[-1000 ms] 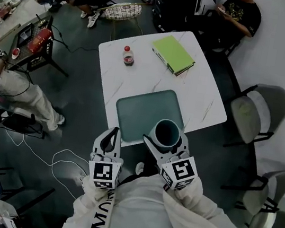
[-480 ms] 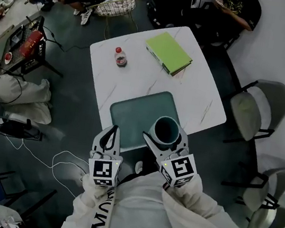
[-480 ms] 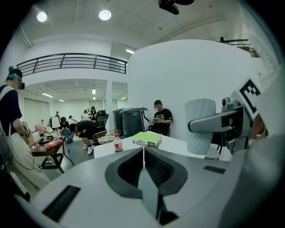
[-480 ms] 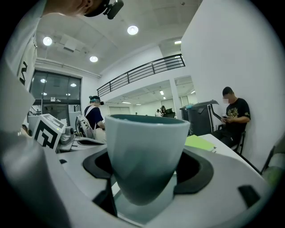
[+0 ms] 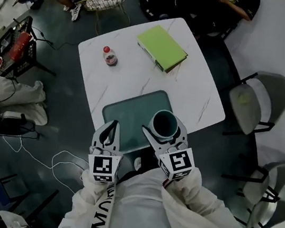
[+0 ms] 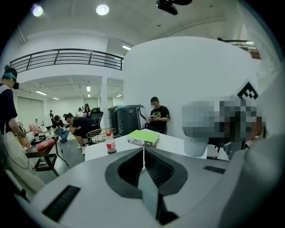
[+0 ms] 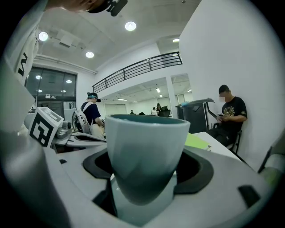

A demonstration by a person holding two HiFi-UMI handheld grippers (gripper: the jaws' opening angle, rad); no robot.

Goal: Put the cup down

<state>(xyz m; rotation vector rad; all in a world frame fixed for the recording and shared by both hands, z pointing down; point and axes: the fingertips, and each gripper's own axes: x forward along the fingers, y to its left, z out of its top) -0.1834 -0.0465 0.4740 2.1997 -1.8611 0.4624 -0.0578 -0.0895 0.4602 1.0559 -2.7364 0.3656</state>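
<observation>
1. Right gripper (image 5: pixel 164 130) is clamped on the cup (image 5: pixel 164 122), held upright so it lands on its base.
2. Mat (image 5: pixel 126 114) lies under that gripper's tips; cup probably not touching it.
3. Left gripper (image 5: pixel 108 134) has its jaws together and empty, alongside and clear.

Head view dim and greyish. Both gripper views bulge, corners black; round white ceiling lamps (image 6: pixel 102 9) glare overhead; nearest parts blurred.

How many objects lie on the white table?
3: bottle at the left, green book at the far side, teal tray at the near edge. The held cup could hide something small.
</observation>
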